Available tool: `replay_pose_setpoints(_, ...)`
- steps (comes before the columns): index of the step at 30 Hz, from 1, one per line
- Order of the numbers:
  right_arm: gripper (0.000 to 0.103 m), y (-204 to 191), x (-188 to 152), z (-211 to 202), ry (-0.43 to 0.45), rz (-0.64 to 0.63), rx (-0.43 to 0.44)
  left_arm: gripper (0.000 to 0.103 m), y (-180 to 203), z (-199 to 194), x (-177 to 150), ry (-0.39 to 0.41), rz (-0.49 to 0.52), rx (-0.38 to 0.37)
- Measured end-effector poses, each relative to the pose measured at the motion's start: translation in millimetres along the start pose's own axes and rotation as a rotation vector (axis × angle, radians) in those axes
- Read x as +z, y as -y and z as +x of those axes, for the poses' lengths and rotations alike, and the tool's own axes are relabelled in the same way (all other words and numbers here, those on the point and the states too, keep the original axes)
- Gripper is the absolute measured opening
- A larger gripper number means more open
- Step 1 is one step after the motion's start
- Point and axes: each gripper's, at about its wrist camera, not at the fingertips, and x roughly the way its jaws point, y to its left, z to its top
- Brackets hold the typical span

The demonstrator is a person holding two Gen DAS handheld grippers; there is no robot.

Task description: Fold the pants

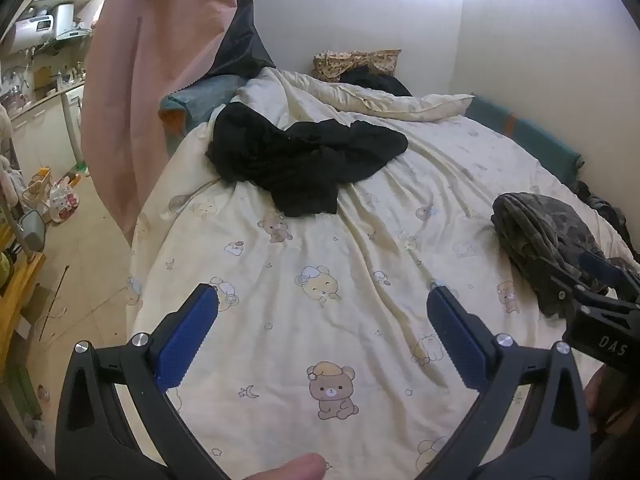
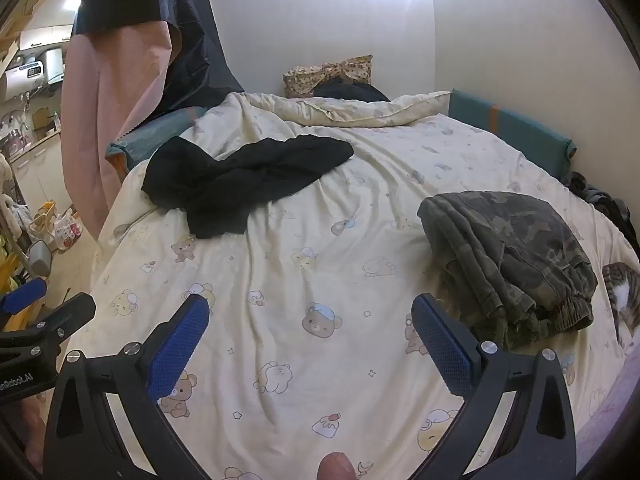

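Here, black pants [image 1: 308, 160] crumpled; untouched

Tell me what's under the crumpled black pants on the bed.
The black pants lie on the cream bear-print duvet, which shows all around them. Whether anything is hidden beneath the heap cannot be seen.

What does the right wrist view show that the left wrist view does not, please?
Only the right wrist view shows a cat at the bed's right edge and the elastic cuffs of the folded camouflage pants. Only the left wrist view shows the open left gripper head-on. Both share the crumpled black pants, the bear-print duvet and the pink curtain.
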Motion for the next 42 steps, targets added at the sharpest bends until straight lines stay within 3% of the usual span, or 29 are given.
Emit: replay_pose_setpoints(42,0.103,0.0,1.7,-1.7,-0.006,0.003,0.004,0.103,4.9,0.1,2.4,0.007,-0.002,0.003)
